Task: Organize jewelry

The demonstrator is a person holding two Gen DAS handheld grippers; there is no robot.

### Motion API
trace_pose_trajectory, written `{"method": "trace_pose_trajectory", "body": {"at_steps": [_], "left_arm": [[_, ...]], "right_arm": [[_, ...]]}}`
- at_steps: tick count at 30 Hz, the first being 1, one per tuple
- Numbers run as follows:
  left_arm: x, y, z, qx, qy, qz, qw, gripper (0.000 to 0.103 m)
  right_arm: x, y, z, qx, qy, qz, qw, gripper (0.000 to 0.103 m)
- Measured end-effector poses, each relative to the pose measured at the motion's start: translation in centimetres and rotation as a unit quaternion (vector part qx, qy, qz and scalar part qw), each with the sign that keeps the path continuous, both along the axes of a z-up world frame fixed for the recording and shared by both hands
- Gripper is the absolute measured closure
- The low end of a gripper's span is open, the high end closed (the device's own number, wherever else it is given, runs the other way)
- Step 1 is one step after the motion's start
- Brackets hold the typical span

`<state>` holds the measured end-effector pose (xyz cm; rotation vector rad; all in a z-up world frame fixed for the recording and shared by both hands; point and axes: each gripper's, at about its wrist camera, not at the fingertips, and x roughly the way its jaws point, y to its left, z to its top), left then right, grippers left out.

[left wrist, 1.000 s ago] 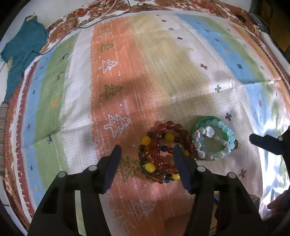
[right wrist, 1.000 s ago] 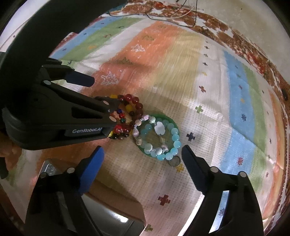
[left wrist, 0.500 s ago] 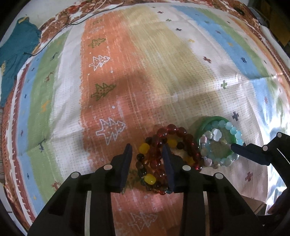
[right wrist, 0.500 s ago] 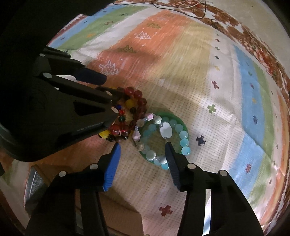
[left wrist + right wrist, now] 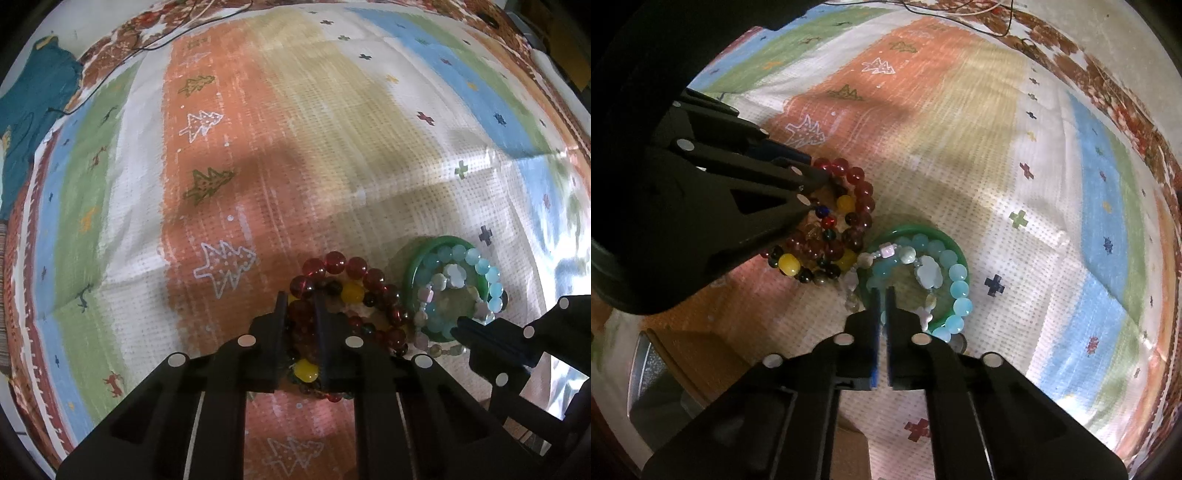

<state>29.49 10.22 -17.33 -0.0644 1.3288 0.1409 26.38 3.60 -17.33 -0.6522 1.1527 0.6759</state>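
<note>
A pile of red, yellow and dark bead bracelets (image 5: 354, 291) lies on the striped cloth (image 5: 258, 147). My left gripper (image 5: 300, 306) is shut on the near side of these red bead bracelets (image 5: 846, 218). Right beside them lies a green bangle (image 5: 417, 258) with light-blue bead bracelets (image 5: 476, 266) on it. My right gripper (image 5: 882, 295) is shut on the near rim of the green bangle (image 5: 945, 240) and the light-blue beads (image 5: 960, 288). The right gripper also shows in the left wrist view (image 5: 461, 328).
A teal garment (image 5: 29, 110) lies at the far left of the cloth, with a thin black cable (image 5: 155, 40) near the far edge. A brown box edge (image 5: 698, 354) and a metal piece (image 5: 646, 373) sit near me, below the cloth.
Both grippers moved down onto the jewelry and closed: the left onto the red bead bracelets, the right onto the green bangle with the blue beads.
</note>
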Motion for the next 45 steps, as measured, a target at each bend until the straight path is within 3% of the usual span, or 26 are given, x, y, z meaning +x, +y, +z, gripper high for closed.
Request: {"method": "trace_pose_trajectory", "body": {"at_steps": [11, 12, 13, 14, 15, 28, 38, 45], "left_arm": [[-0.8, -1.0, 0.7, 0.002, -0.002, -0.002, 1.0, 0.09], [-0.9, -1.1, 0.7, 0.001, -0.001, -0.003, 1.0, 0.09], [-1.0, -1.1, 0.7, 0.002, -0.001, -0.003, 1.0, 0.09], [-1.0, -1.2, 0.8, 0.002, -0.001, -0.003, 1.0, 0.09], [-1.0, -1.1, 0.8, 0.001, -0.001, -0.003, 1.0, 0.09], [-0.9, -1.2, 0.5, 0.004, 0.002, -0.003, 1.0, 0.089], [-0.9, -1.3, 0.4, 0.009, 0.002, -0.005, 0.9999, 0.089], [-1.0, -1.2, 0.5, 0.003, 0.002, -0.002, 1.0, 0.09]], "right_arm": [[1.1, -0.5, 1.2, 0.017, 0.005, -0.02, 1.0, 0.101], [1.2, -0.6, 1.2, 0.011, 0.005, -0.024, 1.0, 0.095], [1.2, -0.6, 1.2, 0.008, 0.005, -0.027, 1.0, 0.069], [1.1, -0.7, 1.3, 0.01, 0.002, -0.03, 1.0, 0.053], [1.1, -0.9, 1.5, 0.014, -0.003, -0.032, 0.999, 0.05], [1.3, -1.0, 0.4, 0.006, 0.015, -0.037, 0.999, 0.05], [1.5, -1.1, -1.1, -0.009, 0.035, -0.039, 0.999, 0.086], [1.0, -0.9, -0.7, -0.01, 0.031, -0.036, 0.999, 0.088]]}}
